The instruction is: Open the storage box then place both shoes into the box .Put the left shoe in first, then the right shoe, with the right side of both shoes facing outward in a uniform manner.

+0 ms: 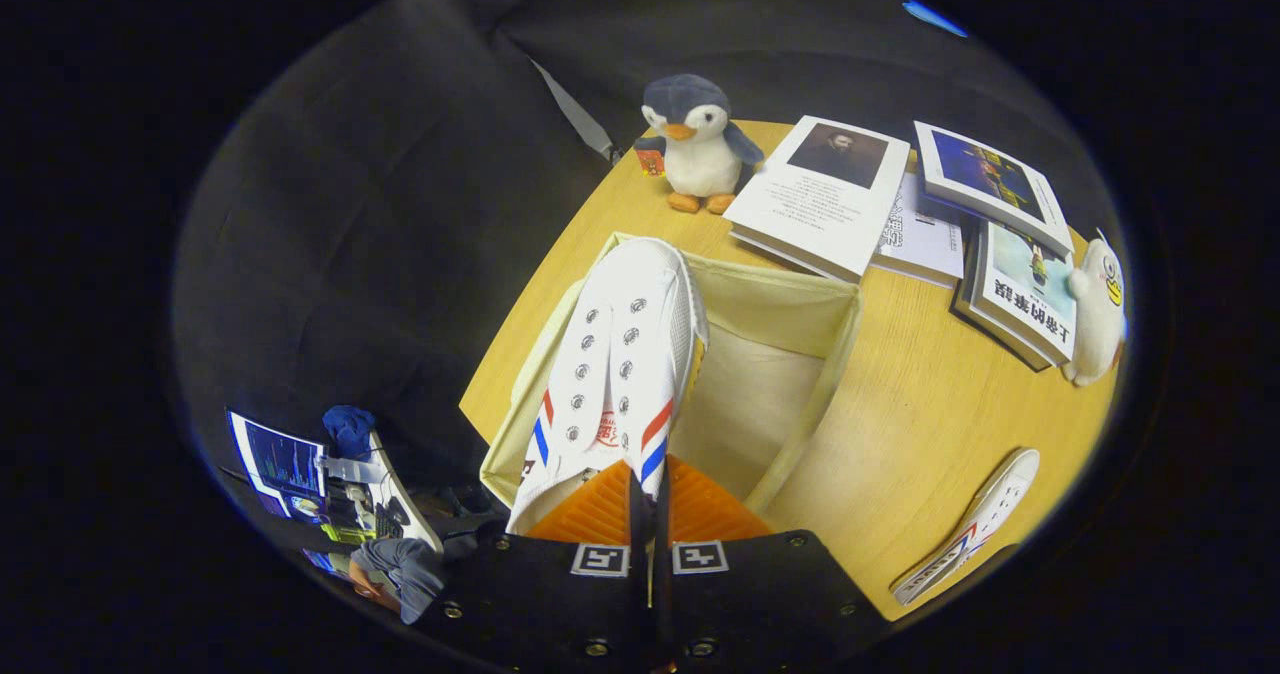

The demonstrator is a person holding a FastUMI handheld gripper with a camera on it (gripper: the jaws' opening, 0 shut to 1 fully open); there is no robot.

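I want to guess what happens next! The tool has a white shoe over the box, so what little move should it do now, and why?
Probably lower the white shoe a bit further into the open storage box before letting go. The tool is shut on the shoe's heel end, and the shoe hangs over the box's near wall. The other shoe waits on the table.

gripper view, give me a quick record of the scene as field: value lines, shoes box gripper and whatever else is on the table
gripper: gripper shut on the held shoe, fingers nearly together
held shoe: white shoe with red and blue stripes, over the box's left side
box: cloth storage box, open
other shoe: second shoe on the table, right of the box
beyond box: toy penguin, books
far right: white plush toy
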